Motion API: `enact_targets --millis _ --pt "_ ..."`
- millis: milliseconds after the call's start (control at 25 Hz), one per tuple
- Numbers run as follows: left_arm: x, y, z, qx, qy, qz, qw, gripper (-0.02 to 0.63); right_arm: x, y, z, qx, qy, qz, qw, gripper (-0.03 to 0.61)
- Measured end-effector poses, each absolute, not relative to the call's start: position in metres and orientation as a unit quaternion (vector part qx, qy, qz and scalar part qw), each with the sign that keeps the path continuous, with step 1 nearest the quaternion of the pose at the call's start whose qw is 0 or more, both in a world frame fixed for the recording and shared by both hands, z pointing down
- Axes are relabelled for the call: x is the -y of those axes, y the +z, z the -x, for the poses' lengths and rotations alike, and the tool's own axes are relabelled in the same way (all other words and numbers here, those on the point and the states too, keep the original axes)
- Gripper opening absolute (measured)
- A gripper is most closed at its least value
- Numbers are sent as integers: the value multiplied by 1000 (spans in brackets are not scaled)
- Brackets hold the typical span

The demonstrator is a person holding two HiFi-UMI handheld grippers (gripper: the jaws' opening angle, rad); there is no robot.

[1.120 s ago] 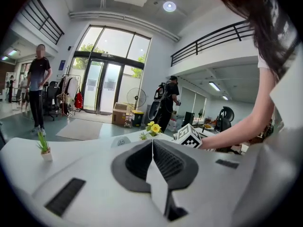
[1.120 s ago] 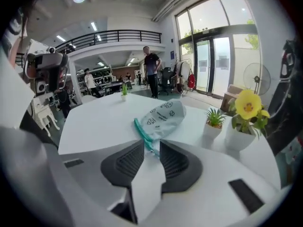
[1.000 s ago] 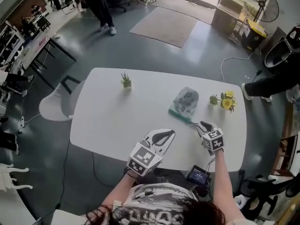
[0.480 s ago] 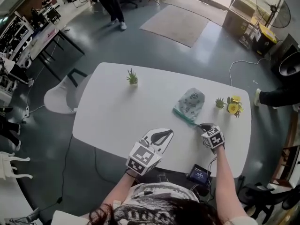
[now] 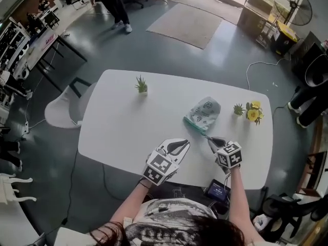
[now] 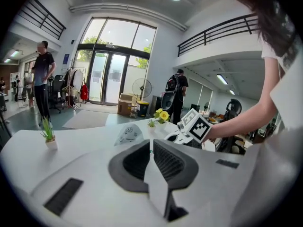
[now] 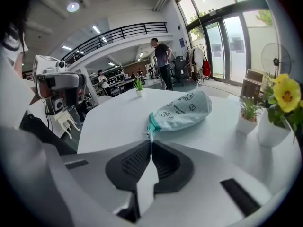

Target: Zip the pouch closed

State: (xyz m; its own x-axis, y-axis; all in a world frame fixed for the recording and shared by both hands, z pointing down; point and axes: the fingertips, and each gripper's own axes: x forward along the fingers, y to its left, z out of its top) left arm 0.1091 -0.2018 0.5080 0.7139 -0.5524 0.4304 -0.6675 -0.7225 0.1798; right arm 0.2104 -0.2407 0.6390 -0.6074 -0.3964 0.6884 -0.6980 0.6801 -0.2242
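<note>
The pouch (image 7: 182,109) lay on the white table (image 5: 123,122), right of centre. Its teal zipper edge (image 5: 195,126) faced the near side and its rounded body pointed away to the far side. The zipper line ran from far left to near right and ended at the right gripper (image 7: 150,143).

Right gripper: the jaws had just been closing and stood practically together. The small zipper pull (image 7: 148,135) sat at their tips and appeared pinched between them. The pouch lay directly ahead of this gripper, on the far side of it.

Left gripper (image 6: 151,145): the jaws were fully together with nothing between them. It was held over the near table edge, left of the right gripper and well apart from the pouch, which lay ahead of it and to its right. The right hand was clearly the nearer of the two.

Judgement: any pull would have to follow the zipper line, and nothing was steadying the pouch.

Not established: how much of the zipper was open, since the teeth were too small to read in any view. The grip on the pull was also partly hidden by the jaw tips. A flowerpot (image 5: 251,111) and a small potted plant (image 5: 141,85) stood clear of the work.
</note>
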Motion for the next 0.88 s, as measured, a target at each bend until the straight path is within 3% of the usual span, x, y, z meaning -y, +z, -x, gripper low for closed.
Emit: enact_targets --millis 200,320,880 --pt "200 543 -116 288 212 -917 178 23 224 625 -187 863 247 -321 301 14" --pt "198 563 -119 259 231 -918 194 137 215 620 -176 861 255 -326 295 14" --pt "199 618 -131 181 269 -919 224 138 191 615 -152 854 269 -341 287 14"
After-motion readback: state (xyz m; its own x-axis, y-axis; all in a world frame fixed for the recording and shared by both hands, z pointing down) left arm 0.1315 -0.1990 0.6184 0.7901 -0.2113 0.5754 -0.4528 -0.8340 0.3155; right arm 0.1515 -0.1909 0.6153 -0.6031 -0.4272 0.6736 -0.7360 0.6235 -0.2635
